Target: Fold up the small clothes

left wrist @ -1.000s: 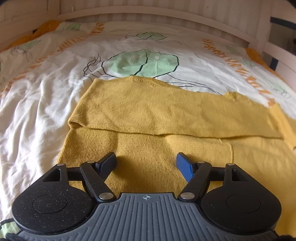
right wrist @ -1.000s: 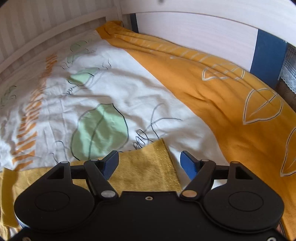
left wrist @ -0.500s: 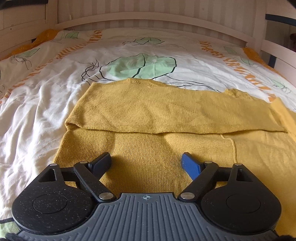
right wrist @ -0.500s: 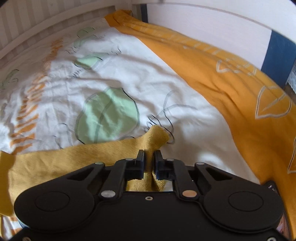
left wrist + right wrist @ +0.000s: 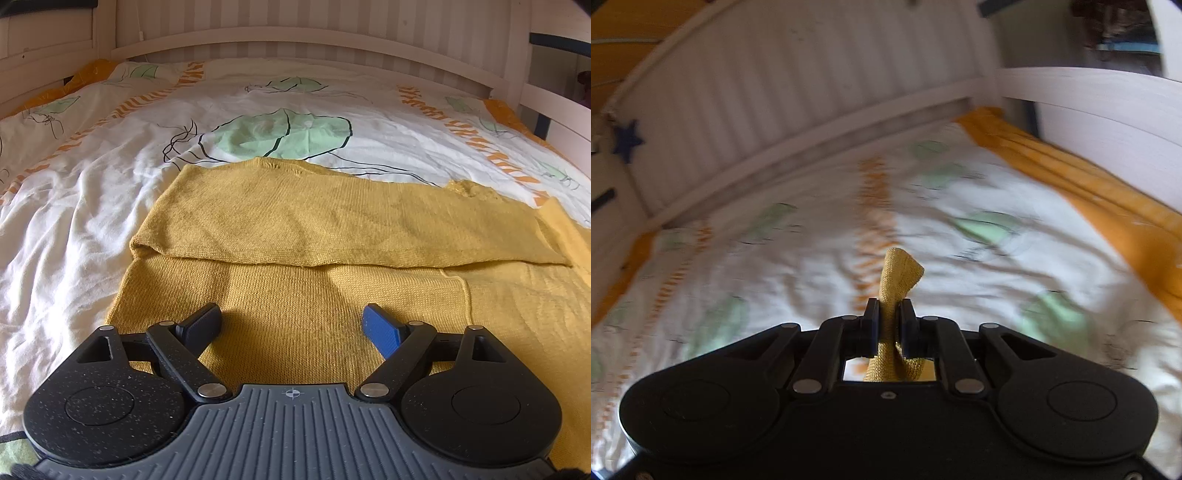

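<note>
My right gripper (image 5: pixel 886 323) has just pinched shut on a bunched end of the mustard knit garment (image 5: pixel 899 275); the cloth pokes up past my fingertips toward twelve o'clock, above the blurred duvet (image 5: pixel 979 258). My left gripper (image 5: pixel 291 323) stands wide with nothing clamped, its fingers (image 5: pixel 380 328) low over the knit, which lies spread flat on the duvet with one layer folded across at twelve o'clock. Both point forward and downward.
</note>
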`<state>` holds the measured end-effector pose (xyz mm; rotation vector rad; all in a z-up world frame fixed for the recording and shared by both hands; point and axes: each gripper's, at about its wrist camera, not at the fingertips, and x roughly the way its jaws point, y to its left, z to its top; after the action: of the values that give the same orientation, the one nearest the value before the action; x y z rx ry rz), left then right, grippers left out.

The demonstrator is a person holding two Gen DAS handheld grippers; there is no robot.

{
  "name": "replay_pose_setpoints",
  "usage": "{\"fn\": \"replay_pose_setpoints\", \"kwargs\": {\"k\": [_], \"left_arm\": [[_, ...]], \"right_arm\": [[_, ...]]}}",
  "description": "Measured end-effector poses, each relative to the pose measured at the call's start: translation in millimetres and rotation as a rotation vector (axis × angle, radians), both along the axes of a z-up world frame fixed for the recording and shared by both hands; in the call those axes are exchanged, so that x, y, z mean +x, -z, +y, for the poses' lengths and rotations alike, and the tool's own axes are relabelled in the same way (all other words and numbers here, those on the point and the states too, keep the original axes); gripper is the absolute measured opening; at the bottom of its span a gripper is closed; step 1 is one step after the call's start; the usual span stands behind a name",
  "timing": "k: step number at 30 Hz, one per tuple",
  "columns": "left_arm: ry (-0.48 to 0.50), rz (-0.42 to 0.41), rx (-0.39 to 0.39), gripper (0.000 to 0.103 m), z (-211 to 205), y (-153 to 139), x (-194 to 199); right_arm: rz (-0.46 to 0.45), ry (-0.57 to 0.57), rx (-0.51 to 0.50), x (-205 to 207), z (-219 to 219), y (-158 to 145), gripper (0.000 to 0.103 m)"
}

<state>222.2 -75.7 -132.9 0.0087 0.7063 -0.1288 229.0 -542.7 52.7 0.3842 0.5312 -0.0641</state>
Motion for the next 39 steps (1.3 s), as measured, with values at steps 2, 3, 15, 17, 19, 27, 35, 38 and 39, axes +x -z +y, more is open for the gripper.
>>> {"fn": "replay_pose_setpoints", "kwargs": {"k": [2,3,15,17,19,27,35,38,39], "left_arm": [[0.0,-0.001,-0.005,0.084,1,0,0],[-0.001,-0.001,-0.007,0.084,1,0,-1],[0.001,-0.006,-0.04,0.085,5,0,-1],[0.002,-0.006,-0.045,0.085,5,0,-1],[0.003,-0.007,-0.049,0.086,6,0,-2],[0.016,-0.004,-0.063,0.09,6,0,-1],[0.015,-0.003,-0.057,0.09,5,0,-1],[0.016,-0.002,-0.05,0.091,4,0,0],[0.016,-0.002,-0.048,0.091,3,0,0]], "right_arm": [[-0.031,-0.063,0.031,8,28,-10,0.018],[-0.044,-0.096,0.051,12,42,-14,0.018],[-0.012,-0.425,0.177,76,210,17,0.018],[0.026,-0.464,0.181,87,234,34,0.018],[0.066,-0.494,0.146,92,259,53,0.019],[0.188,-0.579,0.083,85,304,118,0.036],[0.139,-0.523,-0.006,56,272,116,0.062],[0.143,-0.445,-0.041,45,244,121,0.066],[0.148,-0.416,-0.053,41,235,124,0.066]]}}
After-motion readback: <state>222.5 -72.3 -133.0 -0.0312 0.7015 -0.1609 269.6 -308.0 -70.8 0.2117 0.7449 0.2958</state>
